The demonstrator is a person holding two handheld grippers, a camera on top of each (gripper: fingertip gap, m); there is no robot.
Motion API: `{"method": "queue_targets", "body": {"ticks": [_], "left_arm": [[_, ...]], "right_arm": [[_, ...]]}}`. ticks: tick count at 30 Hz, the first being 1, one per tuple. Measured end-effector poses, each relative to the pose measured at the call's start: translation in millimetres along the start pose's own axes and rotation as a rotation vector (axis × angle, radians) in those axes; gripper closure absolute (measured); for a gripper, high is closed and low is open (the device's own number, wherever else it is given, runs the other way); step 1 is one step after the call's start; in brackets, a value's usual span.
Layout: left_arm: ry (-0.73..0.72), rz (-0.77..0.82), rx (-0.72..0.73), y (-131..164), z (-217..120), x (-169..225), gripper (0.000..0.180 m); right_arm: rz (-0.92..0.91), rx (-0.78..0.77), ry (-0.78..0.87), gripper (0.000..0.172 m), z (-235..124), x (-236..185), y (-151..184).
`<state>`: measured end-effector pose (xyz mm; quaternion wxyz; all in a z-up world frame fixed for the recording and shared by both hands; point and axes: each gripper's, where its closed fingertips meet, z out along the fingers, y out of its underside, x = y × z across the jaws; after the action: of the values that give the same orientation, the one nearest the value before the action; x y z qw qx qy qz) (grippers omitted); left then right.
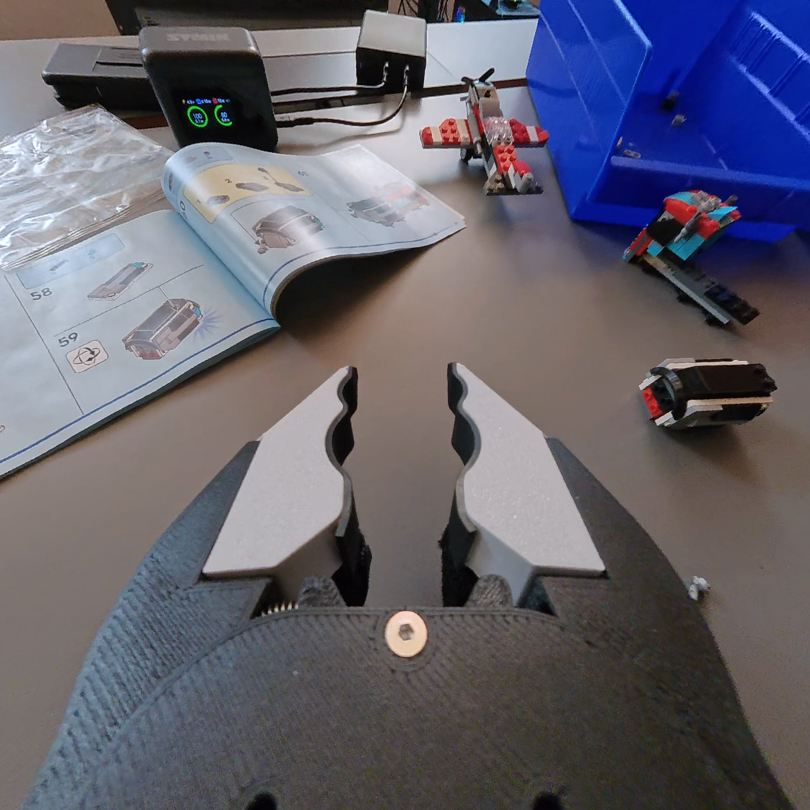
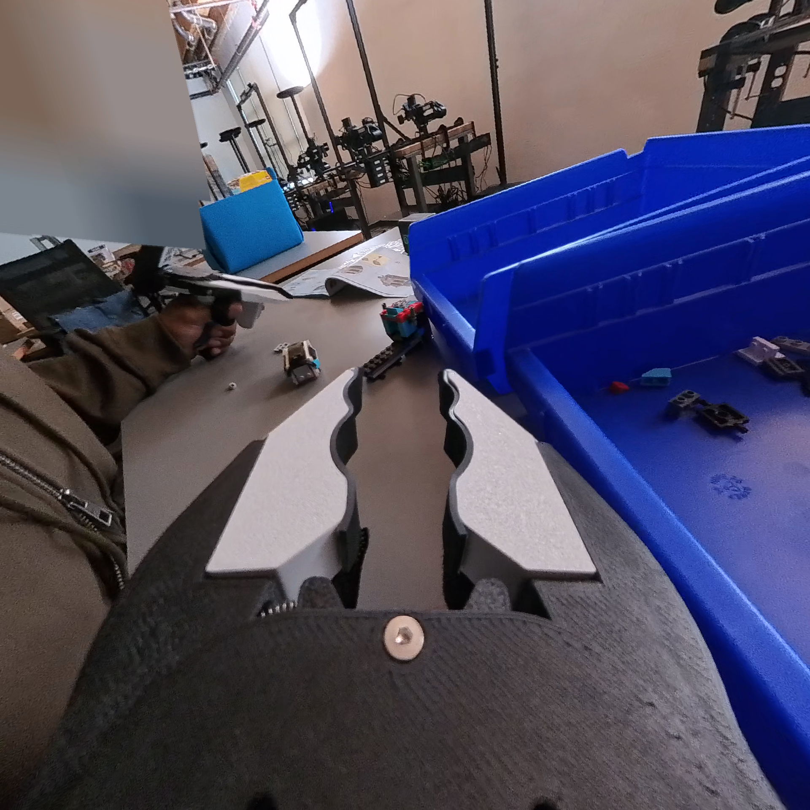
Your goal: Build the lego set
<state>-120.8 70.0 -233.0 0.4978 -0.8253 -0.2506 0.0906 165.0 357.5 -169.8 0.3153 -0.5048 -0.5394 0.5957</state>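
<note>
Both grippers, left [image 1: 402, 370] and right [image 2: 401, 377], are held over bare table [image 1: 438, 298] with fingers apart on nothing; nearest the left lies a black brick block [image 1: 708, 392], nearest the right a studded strip model [image 2: 396, 350] beside the blue bin [image 2: 570, 438].

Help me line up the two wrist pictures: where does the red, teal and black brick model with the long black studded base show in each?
Left wrist view: the brick model lies at the right edge, above mid-height, against the blue bin's lower corner.
Right wrist view: the brick model sits at centre, above the open right gripper, touching the same bin.
Shared landmark: the open instruction booklet.
</note>
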Motion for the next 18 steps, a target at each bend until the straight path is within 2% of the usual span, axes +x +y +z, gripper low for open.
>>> {"method": "queue_targets", "body": {"ticks": [2,3,6,8,10,11,13,18], "left_arm": [[-0.004,0.011,-0.021,3,2,1,0.138],[-0.001,0.013,-0.031,4,3,1,0.138],[0.017,0.011,-0.039,5,4,3,0.138],[0.035,-0.003,-0.031,4,3,4,0.138],[0.057,-0.020,-0.010,1,1,5,0.138],[0.065,-0.030,0.007,-1,-1,5,0.138],[0.077,-0.052,0.046,-5,-5,3,0.138],[0.108,-0.123,0.160,-17,-18,-2,0.139]], "right_arm": [[-0.024,-0.045,-0.027,0.137,-2,-5,-4],[-0.016,-0.042,-0.075,0.137,-5,-11,-19],[0.013,0.026,-0.225,0.141,-26,-22,-95],[-0.107,-0.039,-0.151,0.142,-25,5,-129],[-0.267,-0.186,-0.001,0.144,-11,61,-140],[-0.335,-0.282,0.058,0.146,-2,92,-137],[-0.359,-0.516,0.061,0.147,16,140,-110],[-0.361,-0.908,0.066,0.146,49,217,-31]]}}
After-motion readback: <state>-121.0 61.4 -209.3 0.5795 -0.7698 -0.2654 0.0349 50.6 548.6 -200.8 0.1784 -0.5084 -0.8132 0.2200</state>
